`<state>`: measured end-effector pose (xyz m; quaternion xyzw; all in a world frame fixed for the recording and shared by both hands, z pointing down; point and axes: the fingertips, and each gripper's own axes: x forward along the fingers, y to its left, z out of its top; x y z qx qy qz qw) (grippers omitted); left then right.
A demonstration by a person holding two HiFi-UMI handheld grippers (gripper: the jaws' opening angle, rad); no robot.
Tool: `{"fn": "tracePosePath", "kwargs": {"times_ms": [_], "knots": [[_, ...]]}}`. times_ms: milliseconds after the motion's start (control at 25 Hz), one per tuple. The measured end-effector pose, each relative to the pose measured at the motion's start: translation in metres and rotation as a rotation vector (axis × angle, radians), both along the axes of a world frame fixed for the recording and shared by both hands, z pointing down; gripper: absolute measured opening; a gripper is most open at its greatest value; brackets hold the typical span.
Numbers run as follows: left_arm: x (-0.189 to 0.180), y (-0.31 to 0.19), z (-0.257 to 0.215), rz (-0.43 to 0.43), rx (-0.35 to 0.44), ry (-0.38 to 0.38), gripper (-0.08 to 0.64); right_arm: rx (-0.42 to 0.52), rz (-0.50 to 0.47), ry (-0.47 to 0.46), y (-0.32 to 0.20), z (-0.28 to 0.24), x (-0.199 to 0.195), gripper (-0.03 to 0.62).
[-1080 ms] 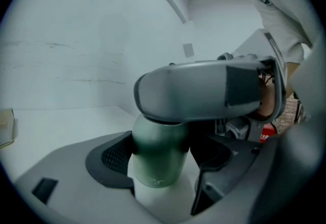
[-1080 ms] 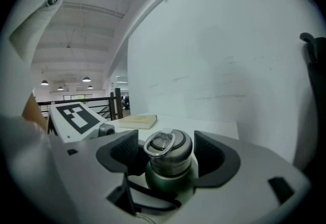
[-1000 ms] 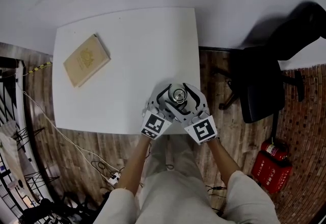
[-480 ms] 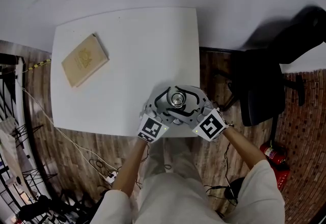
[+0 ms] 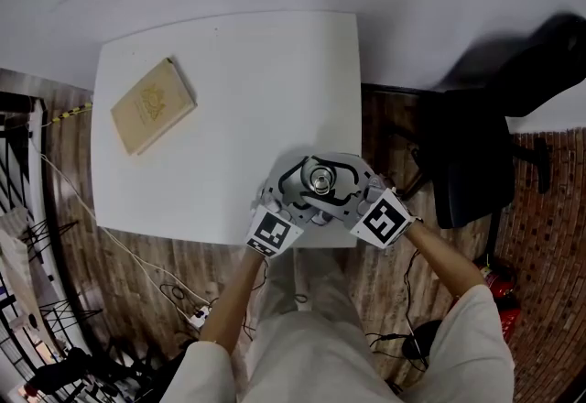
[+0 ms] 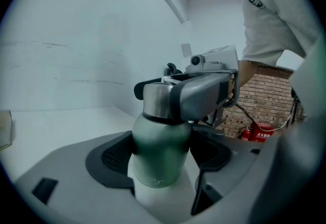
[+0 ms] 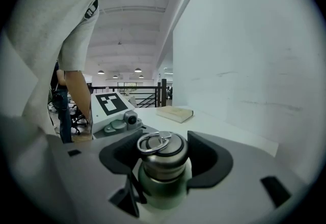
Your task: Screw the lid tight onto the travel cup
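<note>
A green travel cup [image 5: 320, 178] with a steel lid stands near the front edge of the white table [image 5: 229, 81]. In the left gripper view its green body [image 6: 160, 149] sits between my left gripper's [image 6: 162, 162] dark pads, which press on both sides. My right gripper [image 7: 164, 159] reaches in from the right at the height of the lid [image 7: 162, 152], a steel cap with a ring handle on top. Its jaws are closing, and the pads meet the lid on both sides. From the head, both grippers wrap the cup and hide its body.
A tan book [image 5: 154, 105] lies at the table's far left. A black office chair [image 5: 476, 154] stands on the wooden floor to the right. The cup is close to the table's near edge. A red fire extinguisher [image 6: 260, 131] stands by the brick wall.
My right gripper has swung outward to the right around the cup, and its elbow has moved out with it. The left gripper and the cup have barely moved.
</note>
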<state>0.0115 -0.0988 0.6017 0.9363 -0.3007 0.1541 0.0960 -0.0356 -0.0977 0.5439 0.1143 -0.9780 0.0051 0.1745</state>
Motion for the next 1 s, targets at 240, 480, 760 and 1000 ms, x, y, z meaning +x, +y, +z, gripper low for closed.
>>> {"fn": "tracePosePath", "kwargs": {"times_ms": [240,480,760,1000], "knots": [[-0.002,-0.001,0.0,-0.002,-0.001,0.001,0.336,0.009,0.139,-0.014,-0.006,0.001,0.0,0.27],[-0.001,0.0,-0.001,-0.005,0.002,0.003,0.337,0.031,0.326,-0.029,-0.01,-0.001,0.004,0.27],[-0.001,-0.001,0.0,-0.006,0.004,0.006,0.337,0.044,0.539,-0.039,-0.018,-0.002,0.008,0.27],[-0.001,0.001,0.0,-0.009,0.003,0.007,0.337,0.038,0.69,-0.042,-0.02,-0.002,0.012,0.27]]}}
